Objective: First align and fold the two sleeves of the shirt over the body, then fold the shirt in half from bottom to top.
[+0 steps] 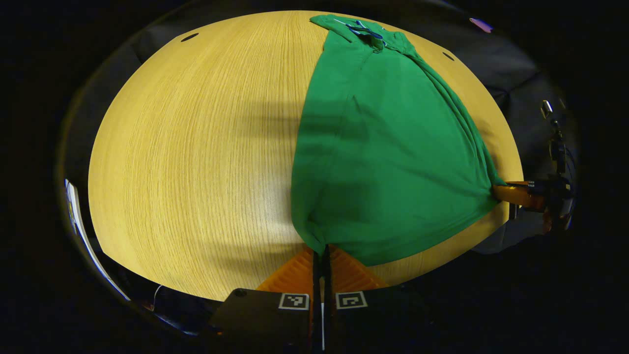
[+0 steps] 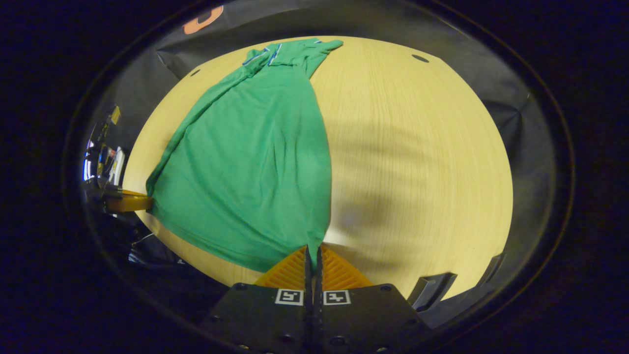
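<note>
A green shirt (image 1: 388,147) lies lengthwise on the wooden table (image 1: 196,157), its collar at the far end and its sleeves folded in over the body. My left gripper (image 1: 322,250) is shut on the near left corner of the hem. In the right gripper view the shirt (image 2: 250,162) stretches away to the left, and my right gripper (image 2: 312,251) is shut on the near right hem corner. Each view also catches the other gripper pinching the opposite corner: the right gripper (image 1: 511,192) and the left gripper (image 2: 132,202). The hem hangs taut between the two corners.
The round wooden table (image 2: 417,162) has bare surface on both sides of the shirt. Small dark holes (image 1: 189,37) mark the tabletop near its far rim. Black cloth surrounds the table. Dark equipment (image 2: 100,157) stands beyond the table's left edge.
</note>
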Available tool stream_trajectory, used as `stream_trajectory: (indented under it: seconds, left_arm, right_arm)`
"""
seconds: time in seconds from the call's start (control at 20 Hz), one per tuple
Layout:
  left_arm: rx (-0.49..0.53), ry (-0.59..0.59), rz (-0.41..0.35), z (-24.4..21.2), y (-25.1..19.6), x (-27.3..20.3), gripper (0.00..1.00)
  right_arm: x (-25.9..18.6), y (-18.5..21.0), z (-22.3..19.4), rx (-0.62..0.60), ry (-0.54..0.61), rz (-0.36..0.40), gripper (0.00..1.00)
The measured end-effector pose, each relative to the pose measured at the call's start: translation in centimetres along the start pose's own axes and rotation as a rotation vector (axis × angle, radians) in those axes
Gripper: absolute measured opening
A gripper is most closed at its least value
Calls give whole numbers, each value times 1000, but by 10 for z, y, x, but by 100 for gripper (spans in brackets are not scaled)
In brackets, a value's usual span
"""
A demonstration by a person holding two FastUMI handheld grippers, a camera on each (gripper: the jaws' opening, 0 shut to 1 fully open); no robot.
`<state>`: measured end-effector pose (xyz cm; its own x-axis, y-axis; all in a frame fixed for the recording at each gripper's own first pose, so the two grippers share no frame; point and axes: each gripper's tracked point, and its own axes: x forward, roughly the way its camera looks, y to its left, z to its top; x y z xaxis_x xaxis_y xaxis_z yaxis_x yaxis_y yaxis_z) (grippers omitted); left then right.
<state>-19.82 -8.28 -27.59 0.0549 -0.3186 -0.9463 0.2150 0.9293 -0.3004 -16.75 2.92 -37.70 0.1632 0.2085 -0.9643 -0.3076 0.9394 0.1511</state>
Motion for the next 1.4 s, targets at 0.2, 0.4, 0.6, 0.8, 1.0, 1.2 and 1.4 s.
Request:
stream_trajectory:
  seconds: [0.2, 0.4, 0.6, 0.8, 1.0, 1.2, 1.4]
  left_arm:
    - [26, -17, -44, 28, -9, -30, 7]
    - [-21, -79, -92, 75, -23, -69, 7]
    - [-74, -146, -132, 131, -33, -116, 7]
    - [-32, -197, -123, 156, -30, -132, 7]
    - [44, -274, -96, 183, -40, -151, 7]
    - [64, -350, -109, 208, -45, -162, 7]
    - [95, -412, -112, 237, -47, -175, 7]
  right_arm:
    - [-12, -3, 14, 22, -26, 11, 0]
    - [-30, -5, 33, 45, -72, 17, 0]
    - [-47, -6, 51, 70, -122, 26, 0]
    - [-61, -5, 69, 81, -161, 36, 0]
    - [-75, -6, 88, 87, -208, 31, 0]
    - [-92, -9, 113, 123, -267, 33, 0]
    - [-108, -13, 144, 120, -328, 33, 0]
